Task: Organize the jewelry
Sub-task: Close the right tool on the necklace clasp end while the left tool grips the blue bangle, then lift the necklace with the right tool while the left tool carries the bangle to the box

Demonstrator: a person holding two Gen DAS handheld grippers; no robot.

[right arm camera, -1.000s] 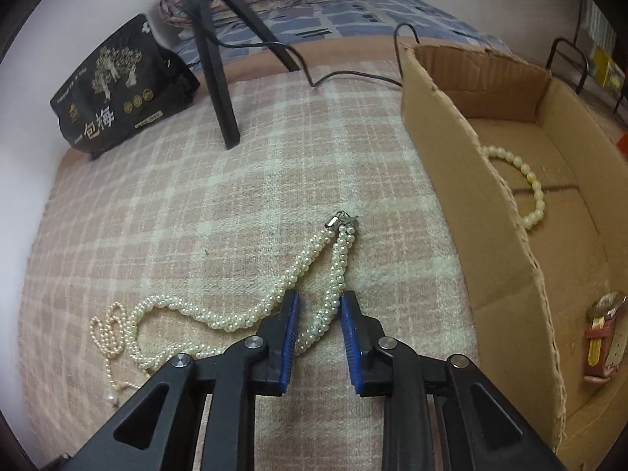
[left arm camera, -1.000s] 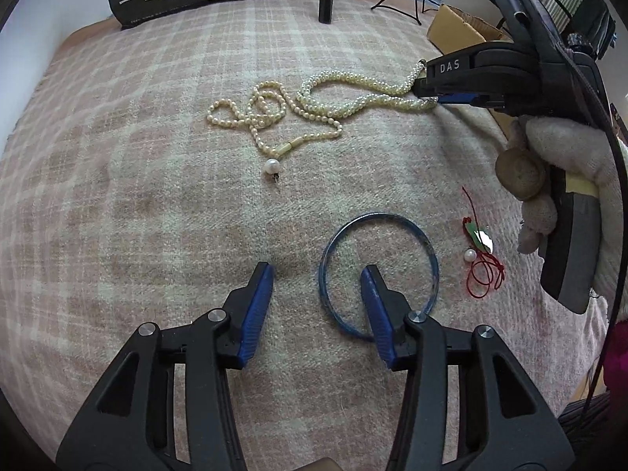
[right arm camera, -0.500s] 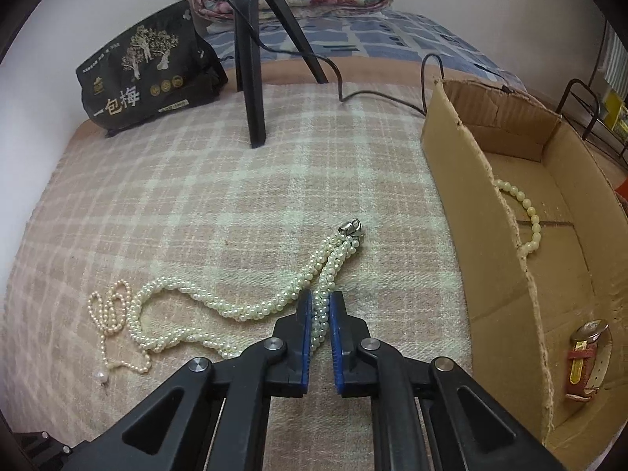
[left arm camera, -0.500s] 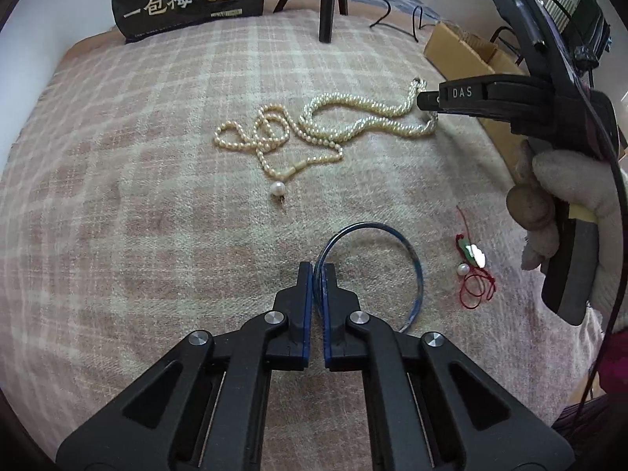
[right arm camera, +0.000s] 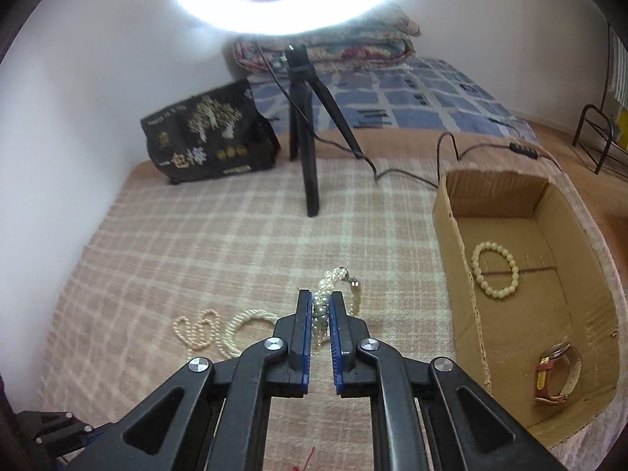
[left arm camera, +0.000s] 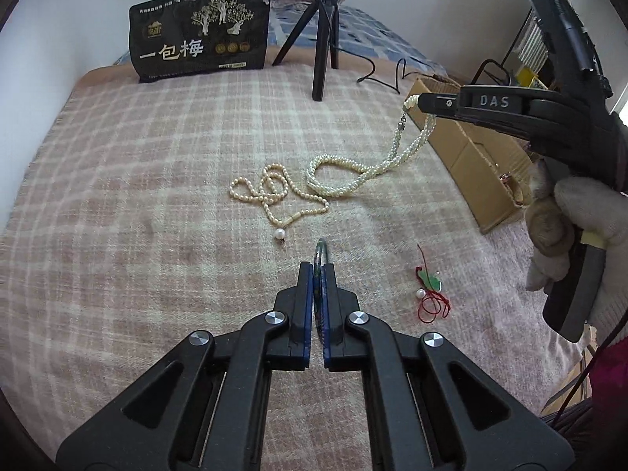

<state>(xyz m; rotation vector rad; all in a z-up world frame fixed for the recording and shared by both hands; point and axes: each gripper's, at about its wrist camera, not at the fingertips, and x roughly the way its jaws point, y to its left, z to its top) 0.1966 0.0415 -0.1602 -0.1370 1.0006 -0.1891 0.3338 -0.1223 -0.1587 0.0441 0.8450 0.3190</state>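
Note:
My left gripper (left arm camera: pixel 318 269) is shut on a blue bangle (left arm camera: pixel 320 253), held on edge above the plaid blanket. My right gripper (right arm camera: pixel 321 299) is shut on a thick twisted pearl necklace (right arm camera: pixel 331 279); in the left wrist view the gripper (left arm camera: pixel 422 103) holds one end up while the rest of the necklace (left arm camera: pixel 345 174) trails on the blanket. A thin pearl strand with a drop pearl (left arm camera: pixel 274 196) lies left of it. A red-cord pendant (left arm camera: pixel 429 288) lies to the right. The cardboard box (right arm camera: pixel 451 235) holds a bead bracelet (right arm camera: pixel 494 271) and a watch (right arm camera: pixel 557 373).
A black tripod (right arm camera: pixel 308 149) with a ring light stands at the back of the blanket. A black printed bag (left arm camera: pixel 200 33) leans at the back left. A cable (right arm camera: pixel 451 149) runs behind the box. Folded quilts (right arm camera: pixel 353 47) lie beyond.
Both grippers closed, the left on the bangle and the right on the thick pearl necklace. Both then lifted; the bangle turned on edge and the necklace end rose off the blanket.

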